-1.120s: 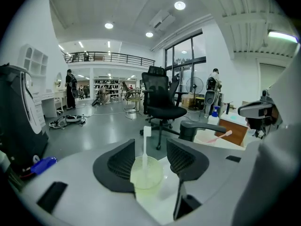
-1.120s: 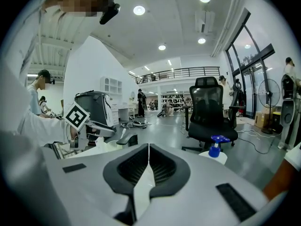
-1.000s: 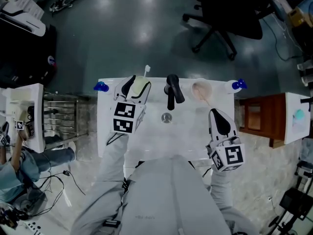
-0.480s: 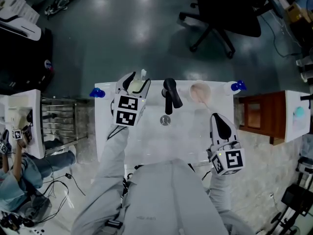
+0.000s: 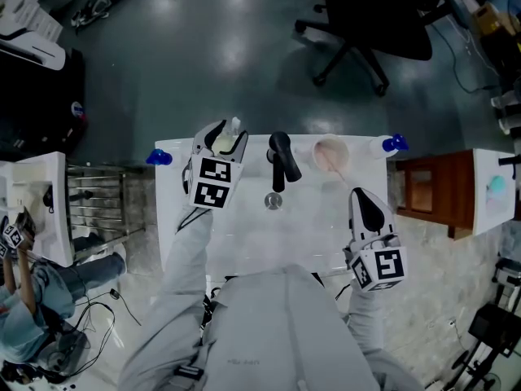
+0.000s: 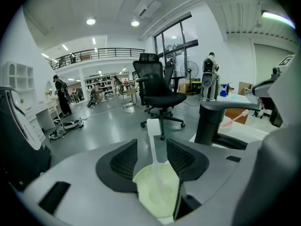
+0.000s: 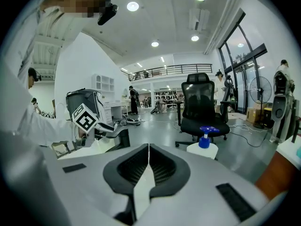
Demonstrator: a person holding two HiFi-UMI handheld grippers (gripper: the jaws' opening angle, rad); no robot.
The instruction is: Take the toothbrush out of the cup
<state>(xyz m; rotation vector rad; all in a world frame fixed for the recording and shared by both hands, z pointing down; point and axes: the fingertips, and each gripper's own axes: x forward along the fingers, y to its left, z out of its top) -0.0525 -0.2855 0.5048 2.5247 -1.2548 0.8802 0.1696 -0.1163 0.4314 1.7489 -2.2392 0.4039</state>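
At the far-left corner of the white washbasin surface (image 5: 309,230) sits a small blue object (image 5: 159,157). Just right of it, along the far edge, your left claw (image 5: 230,134) reaches around the pale green plastic cup (image 6: 157,199). The claw is wide, with one pad on each side of the cup, and it is closing on it. The white toothbrush (image 6: 152,131) stands in that cup, its handle in the cup and its upper end rising above the rim between the two pads.

Right of the cup, at the middle of the far edge, is the black faucet (image 5: 282,157), with the round metal drain (image 5: 273,201) on its near side. Past the faucet sits a pale pink cup (image 5: 331,151) with a pink toothbrush (image 6: 235,117) leaning out of it. A white pump bottle with a blue top (image 7: 202,147) marks the far-right corner.

Your right claw (image 5: 363,189) hangs over the near-right part of the surface, well apart from both cups. Its pads are pressed together with nothing between them.
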